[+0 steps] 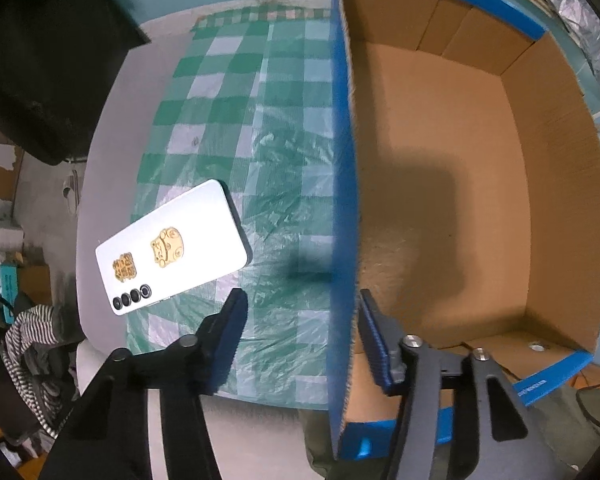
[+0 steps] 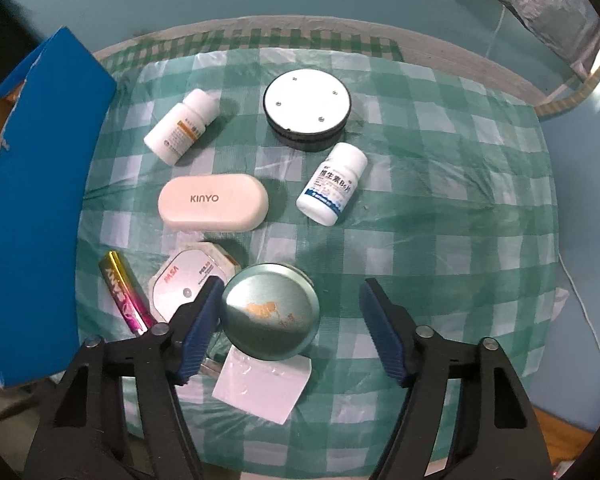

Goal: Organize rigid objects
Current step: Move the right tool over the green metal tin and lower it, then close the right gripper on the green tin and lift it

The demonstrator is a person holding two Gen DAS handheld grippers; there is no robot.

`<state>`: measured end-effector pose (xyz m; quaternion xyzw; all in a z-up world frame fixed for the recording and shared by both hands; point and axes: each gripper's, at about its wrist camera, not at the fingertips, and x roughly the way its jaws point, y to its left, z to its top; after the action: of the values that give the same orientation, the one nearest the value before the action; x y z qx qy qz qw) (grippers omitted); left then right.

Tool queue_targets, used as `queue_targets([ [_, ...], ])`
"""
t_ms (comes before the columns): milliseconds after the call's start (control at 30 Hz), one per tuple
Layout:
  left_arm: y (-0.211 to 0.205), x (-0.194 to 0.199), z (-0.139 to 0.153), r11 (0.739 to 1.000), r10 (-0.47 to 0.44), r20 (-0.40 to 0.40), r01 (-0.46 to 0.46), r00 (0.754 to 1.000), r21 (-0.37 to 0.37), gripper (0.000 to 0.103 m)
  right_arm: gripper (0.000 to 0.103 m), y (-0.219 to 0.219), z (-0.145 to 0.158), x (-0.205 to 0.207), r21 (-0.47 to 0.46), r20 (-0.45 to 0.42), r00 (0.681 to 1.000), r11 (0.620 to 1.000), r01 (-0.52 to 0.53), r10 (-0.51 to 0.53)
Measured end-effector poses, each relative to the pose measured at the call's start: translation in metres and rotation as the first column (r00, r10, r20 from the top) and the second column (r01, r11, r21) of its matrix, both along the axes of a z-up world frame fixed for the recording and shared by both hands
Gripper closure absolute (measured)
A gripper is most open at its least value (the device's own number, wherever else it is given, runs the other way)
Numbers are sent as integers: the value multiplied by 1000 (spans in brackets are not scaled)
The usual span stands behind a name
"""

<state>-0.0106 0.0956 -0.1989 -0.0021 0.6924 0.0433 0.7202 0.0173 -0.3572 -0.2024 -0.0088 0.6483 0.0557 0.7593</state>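
In the left wrist view, a white flat phone with gold stickers and a row of dark lenses (image 1: 171,247) lies at about nine o'clock on the counter (image 1: 236,120), which is spread with a green-and-white checked plastic cloth. The left tool (image 1: 302,322) points down with its blue-padded jaws partly apart, straddling the blue-faced upright wall of an open brown cardboard box (image 1: 452,184): one finger stands outside the wall, the other inside. Whether the pads touch the wall cannot be told. The box fills the view from twelve to four o'clock, its floor bare and shadowed.

In the right wrist view, the box's blue wall runs along nine o'clock. Beside it, at seven o'clock, lies a gold-and-pink battery (image 2: 126,294), then a pale octagonal device with red lettering (image 2: 184,280). Above these sit a white oblong KINYO case (image 2: 214,202) and a white pill bottle with an orange label (image 2: 182,126) at eleven o'clock. A round black-rimmed white disc (image 2: 307,106) sits at twelve, and a white bottle with a blue label (image 2: 332,184) just right of centre. The right tool (image 2: 292,308) stands open around a round green metal tin (image 2: 271,312); the left pad is close to the tin's edge, the right pad well clear. A white paper sheet (image 2: 262,386) lies under the tin at six o'clock.
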Motion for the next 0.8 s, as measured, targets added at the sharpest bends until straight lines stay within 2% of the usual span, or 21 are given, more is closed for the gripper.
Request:
queue_targets([
  [67,2,0,-4,1000,-1,-15,1,1000,-5,61,38,1,-3,0,5,-3,1000,1000,-6,6],
  [233,6,0,-7,999,-20,-22,19,1000,-41,68,52,1,-7,2,20,-13,1000,1000,5,-4],
  [300,8,1,-7,998,-31,-22,29,999,-58,74,56,1,-9,3,37,-20,1000,999,10,-9],
  [467,10,3,-8,997,-38,-24,36,999,-74,84,59,6,-9,6,32,-11,1000,999,3,-2],
  [800,7,5,-1,995,-50,-21,48,999,-84,96,59,5,6,9,29,13,1000,999,20,-21],
])
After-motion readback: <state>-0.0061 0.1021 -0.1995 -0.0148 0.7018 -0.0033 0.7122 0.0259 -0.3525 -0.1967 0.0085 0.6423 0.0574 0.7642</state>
